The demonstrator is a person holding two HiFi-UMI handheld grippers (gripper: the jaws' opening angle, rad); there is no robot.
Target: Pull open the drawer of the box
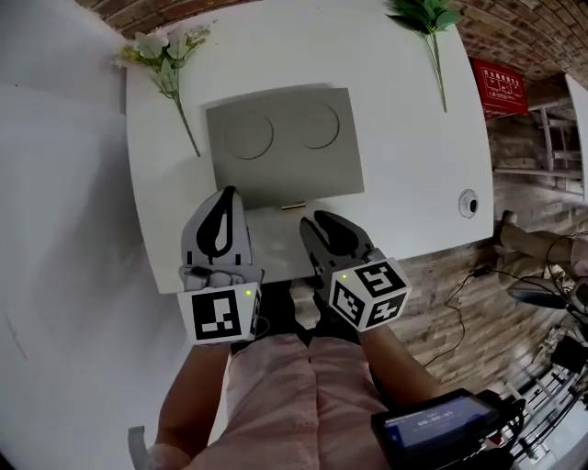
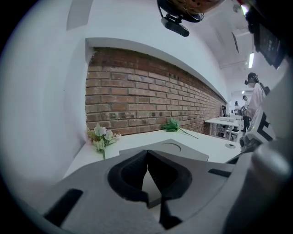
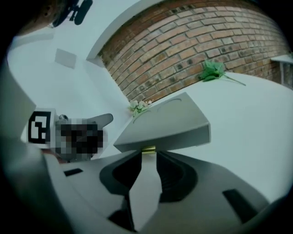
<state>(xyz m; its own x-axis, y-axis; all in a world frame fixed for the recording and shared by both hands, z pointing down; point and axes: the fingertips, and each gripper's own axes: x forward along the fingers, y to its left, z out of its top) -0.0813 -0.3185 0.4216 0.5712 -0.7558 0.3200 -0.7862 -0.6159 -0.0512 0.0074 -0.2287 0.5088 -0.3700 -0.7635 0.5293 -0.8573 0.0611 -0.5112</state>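
Observation:
A flat grey box [image 1: 285, 138] with two round recesses in its lid lies in the middle of the white table [image 1: 413, 138]. A small gold drawer handle [image 1: 293, 206] sticks out of its near face. My right gripper [image 1: 322, 222] is open, its tips just short of the handle [image 3: 148, 149], which lines up with the gap between the jaws in the right gripper view. My left gripper [image 1: 225, 197] is shut with nothing in it, beside the box's near left corner. In the left gripper view the joined tips [image 2: 147, 153] point over the box [image 2: 183, 148].
A white flower sprig [image 1: 165, 50] lies left of the box and a green sprig [image 1: 427, 18] at the far right. A round cable grommet [image 1: 469, 203] sits near the table's right edge. A white wall is on the left, with brick beyond.

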